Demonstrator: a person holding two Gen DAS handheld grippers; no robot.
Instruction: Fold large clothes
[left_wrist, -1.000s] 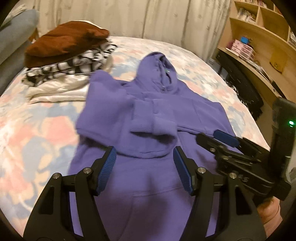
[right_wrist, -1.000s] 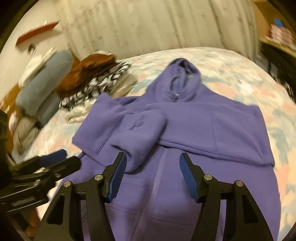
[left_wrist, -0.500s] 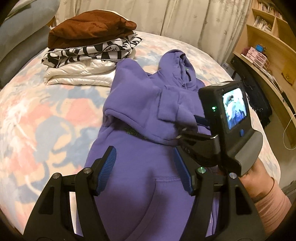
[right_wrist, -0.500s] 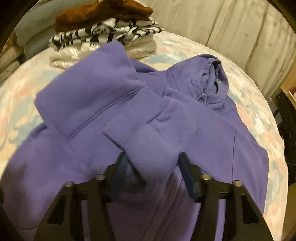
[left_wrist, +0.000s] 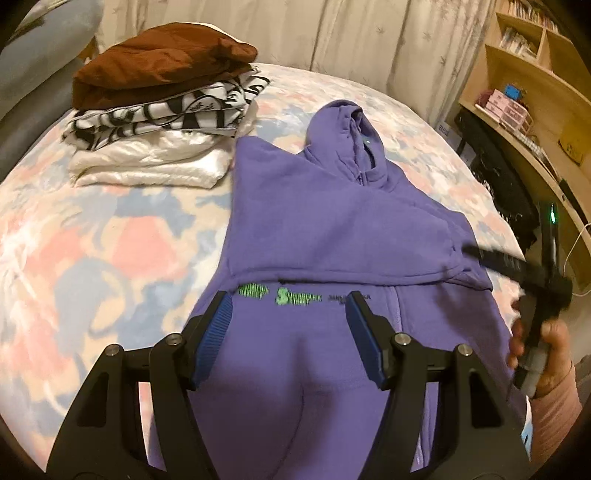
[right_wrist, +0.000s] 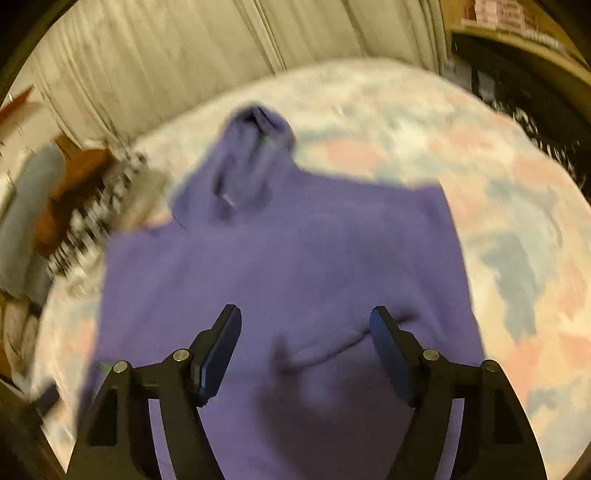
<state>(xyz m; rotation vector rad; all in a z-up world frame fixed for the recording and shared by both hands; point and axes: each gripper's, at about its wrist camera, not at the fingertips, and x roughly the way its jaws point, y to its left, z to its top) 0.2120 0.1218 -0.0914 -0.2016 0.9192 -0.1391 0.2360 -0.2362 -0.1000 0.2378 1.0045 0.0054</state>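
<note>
Now, hoodie (left_wrist: 332, 229): purple, flat on the bed (left_wrist: 110, 258), centre frame, both sleeves folded across the chest
Left claw (left_wrist: 290, 336): released, empty, over the lower hoodie
Right claw (right_wrist: 306, 350): jaws just opened, nothing between them, above the hoodie
Folded clothes stack (left_wrist: 162, 110): upper left

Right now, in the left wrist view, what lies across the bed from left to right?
Stack of folded clothes → purple hoodie → right gripper, blurred, in a hand → wooden shelves.
</note>
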